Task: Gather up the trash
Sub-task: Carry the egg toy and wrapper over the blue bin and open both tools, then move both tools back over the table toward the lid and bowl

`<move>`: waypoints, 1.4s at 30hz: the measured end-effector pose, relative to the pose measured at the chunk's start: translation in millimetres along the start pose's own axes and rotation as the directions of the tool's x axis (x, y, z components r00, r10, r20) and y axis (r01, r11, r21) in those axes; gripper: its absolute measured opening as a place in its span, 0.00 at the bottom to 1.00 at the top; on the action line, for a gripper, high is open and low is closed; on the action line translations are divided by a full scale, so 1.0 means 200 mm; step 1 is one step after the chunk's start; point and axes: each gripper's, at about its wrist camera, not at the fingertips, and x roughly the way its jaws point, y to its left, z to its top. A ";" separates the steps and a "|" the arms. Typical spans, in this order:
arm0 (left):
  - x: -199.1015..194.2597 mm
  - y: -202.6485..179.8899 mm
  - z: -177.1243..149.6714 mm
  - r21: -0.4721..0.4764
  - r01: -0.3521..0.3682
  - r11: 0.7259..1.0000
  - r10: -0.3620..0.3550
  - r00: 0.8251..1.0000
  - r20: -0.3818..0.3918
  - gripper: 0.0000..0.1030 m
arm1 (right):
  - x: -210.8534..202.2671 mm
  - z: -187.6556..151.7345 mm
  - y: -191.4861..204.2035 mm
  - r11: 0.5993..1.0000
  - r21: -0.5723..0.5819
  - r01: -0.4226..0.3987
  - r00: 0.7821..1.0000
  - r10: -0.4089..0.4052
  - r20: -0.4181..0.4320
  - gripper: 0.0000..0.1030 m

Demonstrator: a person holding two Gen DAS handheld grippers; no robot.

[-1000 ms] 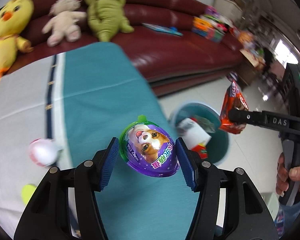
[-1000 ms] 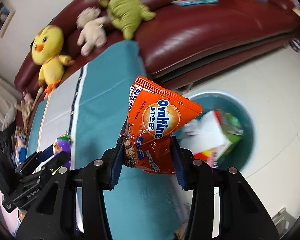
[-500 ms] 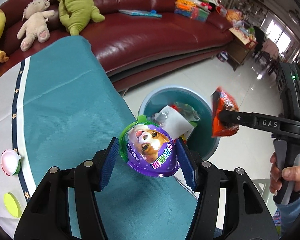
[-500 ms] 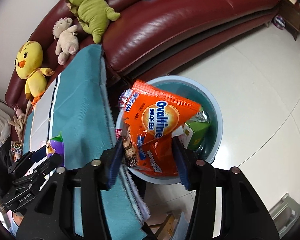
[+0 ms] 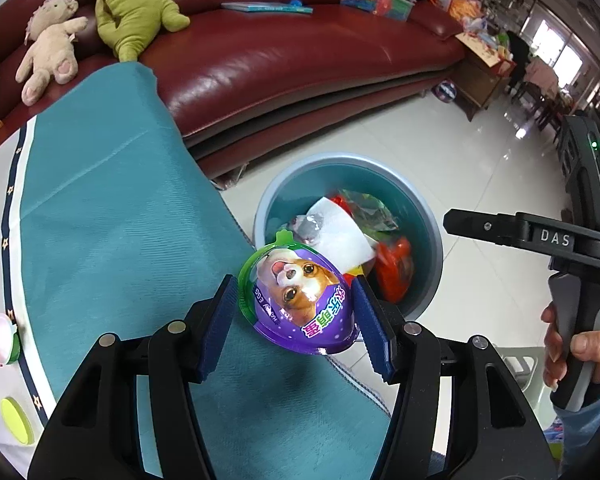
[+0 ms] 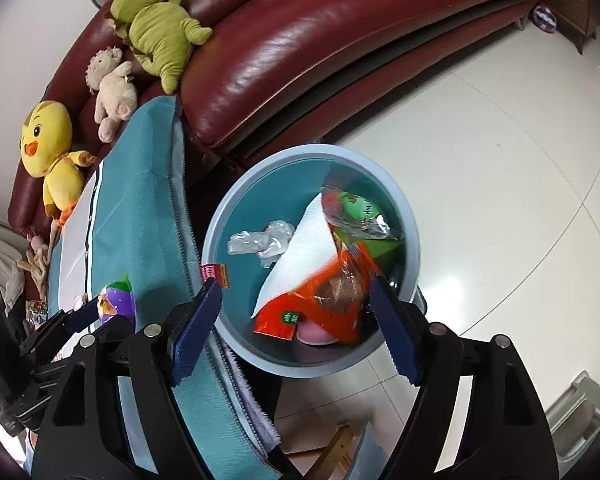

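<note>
Trash now lands in the bin [image 6: 220, 216]: the orange snack bag [image 6: 320, 300] has left the right gripper [image 6: 296, 320], fingers apart above it. The left gripper [image 5: 296, 320] stays clamped on the purple toy egg [image 5: 300, 300], likely next, over the tabletop [image 5: 100, 220] edge.

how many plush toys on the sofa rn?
3 in the right wrist view: green plush on the backrest, beige plush below it, yellow chick leftmost. More may sit off-frame.

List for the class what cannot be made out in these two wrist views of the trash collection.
- Orange foil snack wrapper, right wrist view: motion-blurred, print unreadable.
- Round teal plastic bin, left wrist view: near side hidden by the purple plastic toy egg in the left gripper.
- Pink item under the wrapper: mostly covered.
- Right gripper: open over the bin.
</note>
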 end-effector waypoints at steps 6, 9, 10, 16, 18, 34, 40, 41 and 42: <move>0.05 -0.06 0.03 0.017 0.001 1.000 -0.001 1.000 -0.016 0.58 | 0.02 0.00 -0.03 1.000 0.006 0.016 1.000 -0.016 -0.010 0.74; 0.07 -0.08 0.04 0.024 0.006 1.000 -0.006 1.000 -0.018 0.58 | 0.02 0.01 -0.06 1.000 0.014 0.020 1.000 -0.020 -0.016 0.74; 0.08 -0.09 0.05 0.026 0.008 1.000 -0.007 1.000 -0.019 0.58 | 0.02 0.01 -0.06 1.000 0.015 0.023 1.000 -0.023 -0.016 0.74; 0.14 -0.12 0.06 0.028 0.025 0.999 -0.024 0.999 -0.036 0.58 | 0.03 0.02 -0.10 0.999 0.020 0.043 0.999 -0.043 -0.023 0.74; 0.16 -0.12 0.07 0.030 0.032 0.999 -0.031 0.998 -0.046 0.58 | 0.03 0.03 -0.12 0.998 0.026 0.049 0.999 -0.048 -0.025 0.74; 0.23 -0.15 0.12 0.037 0.067 0.997 -0.065 0.997 -0.050 0.83 | 0.01 0.05 -0.10 0.995 0.034 0.097 0.995 -0.096 -0.014 0.74; 0.18 -0.08 0.08 0.020 0.052 0.998 -0.051 0.997 -0.055 0.86 | 0.01 0.05 -0.06 0.993 0.027 0.111 0.994 -0.111 -0.025 0.74; 0.17 -0.07 0.07 0.019 0.047 0.999 -0.046 0.998 -0.052 0.86 | 0.01 0.05 -0.05 0.993 0.021 0.114 0.993 -0.113 -0.027 0.74; 0.16 -0.06 0.06 0.017 0.042 0.999 -0.041 0.998 -0.048 0.86 | 0.01 0.05 -0.03 0.993 0.017 0.113 0.993 -0.113 -0.029 0.74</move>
